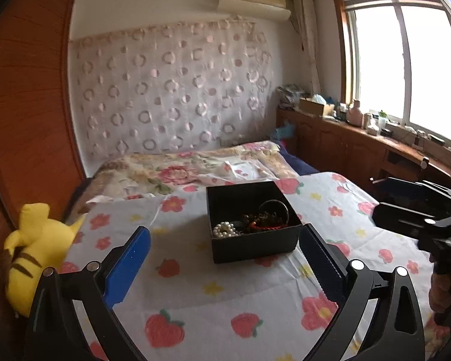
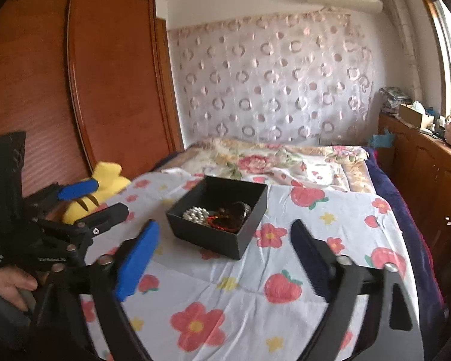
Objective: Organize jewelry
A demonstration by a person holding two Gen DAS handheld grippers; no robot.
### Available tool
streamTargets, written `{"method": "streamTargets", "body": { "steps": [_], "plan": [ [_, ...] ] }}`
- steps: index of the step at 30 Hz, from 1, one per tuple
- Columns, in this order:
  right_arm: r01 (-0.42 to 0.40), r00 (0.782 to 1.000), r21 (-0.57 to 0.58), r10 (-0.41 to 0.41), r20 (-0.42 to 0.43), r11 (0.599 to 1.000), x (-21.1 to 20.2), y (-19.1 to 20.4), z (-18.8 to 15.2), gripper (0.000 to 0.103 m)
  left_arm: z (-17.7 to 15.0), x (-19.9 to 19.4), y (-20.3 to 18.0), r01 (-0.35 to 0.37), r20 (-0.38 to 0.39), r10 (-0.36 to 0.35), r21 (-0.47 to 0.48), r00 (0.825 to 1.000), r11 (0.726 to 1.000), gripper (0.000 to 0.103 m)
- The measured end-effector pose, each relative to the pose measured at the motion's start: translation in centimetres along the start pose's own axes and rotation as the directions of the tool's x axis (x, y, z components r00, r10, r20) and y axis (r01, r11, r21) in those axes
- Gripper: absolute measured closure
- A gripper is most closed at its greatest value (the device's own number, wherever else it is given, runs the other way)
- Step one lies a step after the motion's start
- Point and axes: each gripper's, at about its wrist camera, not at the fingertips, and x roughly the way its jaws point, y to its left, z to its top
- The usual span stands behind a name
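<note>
A black open box point(image 1: 252, 245) stands on the flowered sheet point(image 1: 195, 294). Inside lie a white pearl string point(image 1: 224, 229), a red cord bracelet point(image 1: 269, 226), dark beads and a dark bangle point(image 1: 275, 207). My left gripper point(image 1: 225, 240) is open and empty, its blue fingers just short of the box. The box also shows in the right wrist view point(image 2: 213, 236), with the pearls point(image 2: 195, 213) in it. My right gripper point(image 2: 225, 234) is open and empty, just short of the box. The left gripper also appears in the right wrist view point(image 2: 93, 198) at the left edge.
A yellow plush toy point(image 1: 36, 249) lies at the bed's left edge, next to a wooden wardrobe point(image 2: 75, 90). A folded floral quilt point(image 1: 180, 171) lies behind the box. A wooden cabinet with clutter point(image 1: 360, 138) runs under the window on the right.
</note>
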Motion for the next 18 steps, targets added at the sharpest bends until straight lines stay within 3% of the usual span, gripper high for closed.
{"method": "streamTargets", "body": {
  "steps": [8, 18],
  "plan": [
    [0.108, 0.993, 0.009, -0.108, 0.056, 0.994, -4.1, 1.6, -1.4, 0.002, -0.7, -3.7, 0.7, -0.031, 0.011, 0.031, -0.062, 0.999, 0.998, 0.008],
    [0.187, 0.98, 0.023, -0.188, 0.059, 0.982, -5.0, 1.6, -2.9, 0.002, -2.9, -5.4, 0.6, -0.085, -0.014, 0.085, -0.056, 0.996, 0.995, 0.008]
  ]
}}
